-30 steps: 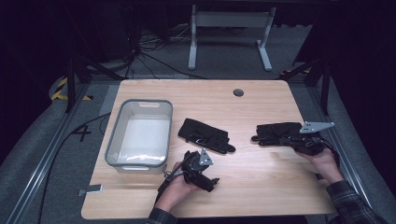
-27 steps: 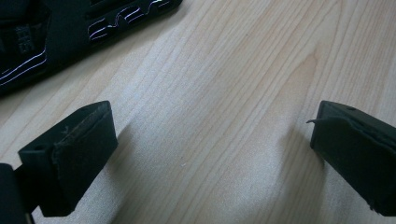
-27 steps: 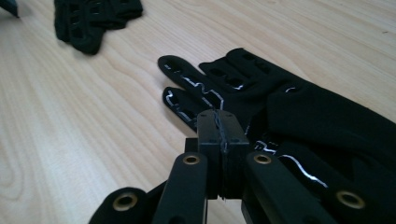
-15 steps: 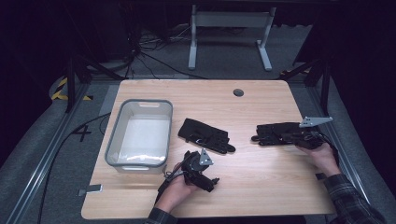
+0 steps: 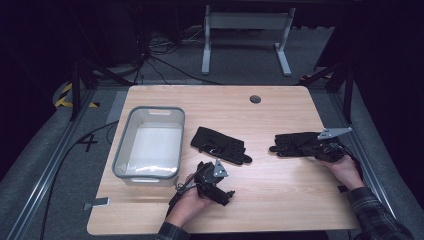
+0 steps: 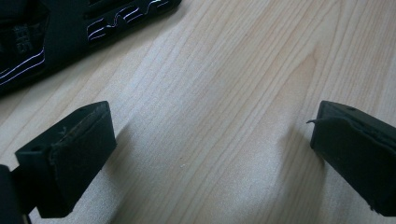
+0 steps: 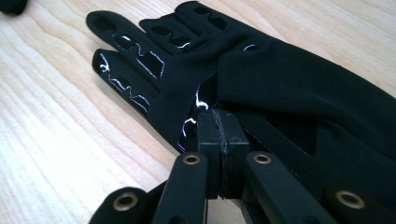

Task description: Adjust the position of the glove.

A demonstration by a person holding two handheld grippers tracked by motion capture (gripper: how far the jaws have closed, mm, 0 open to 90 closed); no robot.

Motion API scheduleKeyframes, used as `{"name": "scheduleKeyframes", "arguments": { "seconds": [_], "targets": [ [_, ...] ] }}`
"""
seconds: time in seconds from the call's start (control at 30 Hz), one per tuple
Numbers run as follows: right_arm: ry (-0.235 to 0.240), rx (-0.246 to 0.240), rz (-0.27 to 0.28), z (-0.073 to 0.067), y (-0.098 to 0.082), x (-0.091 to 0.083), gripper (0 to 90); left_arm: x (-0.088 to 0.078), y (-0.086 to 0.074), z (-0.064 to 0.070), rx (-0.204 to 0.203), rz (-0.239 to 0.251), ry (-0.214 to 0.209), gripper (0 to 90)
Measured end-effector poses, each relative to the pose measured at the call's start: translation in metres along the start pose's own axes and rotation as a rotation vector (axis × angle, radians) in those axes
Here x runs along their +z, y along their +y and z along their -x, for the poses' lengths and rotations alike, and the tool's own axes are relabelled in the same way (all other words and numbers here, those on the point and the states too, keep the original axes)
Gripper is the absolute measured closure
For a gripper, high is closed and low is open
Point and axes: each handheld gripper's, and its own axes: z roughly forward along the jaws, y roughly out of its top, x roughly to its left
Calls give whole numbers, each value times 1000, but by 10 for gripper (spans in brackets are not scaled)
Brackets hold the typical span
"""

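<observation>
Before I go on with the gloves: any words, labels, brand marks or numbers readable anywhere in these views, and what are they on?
"4": painted in black on the grey floor left of the table.
Right glove: white squiggly lines on the fingers, a pattern, not lettering.
Left glove: the same white lines, plus small marks too blurred to read.
Grey bin, left gripper, right gripper: no text visible.

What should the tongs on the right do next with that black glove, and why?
Probably lift the right-hand glove a little off the table. The right tongs look shut on its edge near the cuff, yet the glove lies flat on the wood. The grey bin stands open at the far left, so carrying it there may follow. The left tongs are open over bare wood beside the other glove.
</observation>
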Motion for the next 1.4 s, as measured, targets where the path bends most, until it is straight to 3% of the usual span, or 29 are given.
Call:
{"name": "scheduleKeyframes", "arguments": {
  "seconds": [1.0,1.13,1.4],
  "targets": [
    [143,-134,-23,-55,7,7,900,0,0,0,1,0,-4,4],
    [134,-129,-1,-52,9,-1,900,0,0,0,1,1,-4,4],
    [67,-61,43,-23,3,-24,899,0,0,0,1,-1,-4,3]
  ]
}}
